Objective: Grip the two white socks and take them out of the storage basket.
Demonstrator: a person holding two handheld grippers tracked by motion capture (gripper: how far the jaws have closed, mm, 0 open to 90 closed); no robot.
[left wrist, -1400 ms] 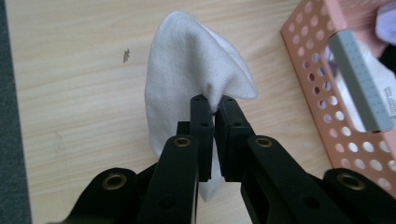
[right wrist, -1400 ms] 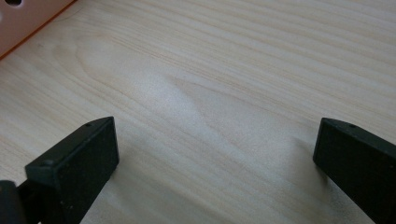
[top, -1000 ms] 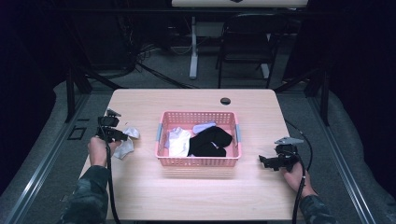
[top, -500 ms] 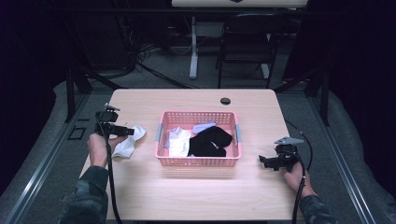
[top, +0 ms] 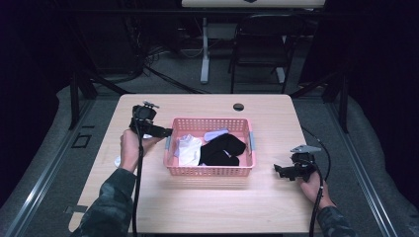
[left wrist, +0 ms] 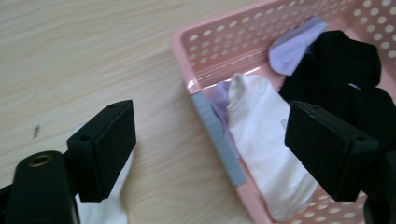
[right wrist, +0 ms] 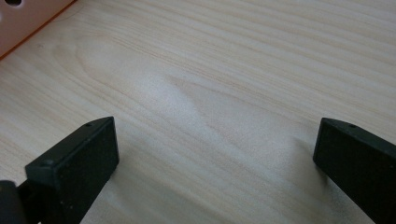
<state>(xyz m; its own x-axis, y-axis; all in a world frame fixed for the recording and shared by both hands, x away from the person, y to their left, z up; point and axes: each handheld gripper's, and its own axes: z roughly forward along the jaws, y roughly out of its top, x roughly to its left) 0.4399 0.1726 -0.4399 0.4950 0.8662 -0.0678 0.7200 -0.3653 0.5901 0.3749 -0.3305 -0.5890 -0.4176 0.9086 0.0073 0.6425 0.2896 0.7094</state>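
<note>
Socks fill the pink basket (top: 210,170); your left gripper (left wrist: 210,154), jaws spread and empty, straddles its rim, white sock (left wrist: 266,140) between them, probably next. Your right gripper (right wrist: 215,172) idles spread over bare table (right wrist: 210,70).

we wear camouflage-patterned long sleeves (top: 109,197) on both forearms. each hand carries a black two-jaw gripper: our left gripper (left wrist: 210,154) has flat, rectangular matte jaws with small screw holes and a brass-coloured fitting near its base. our right gripper (top: 281,171) bears a grey three-cornered plate on top. a black cable trails from each.
</note>
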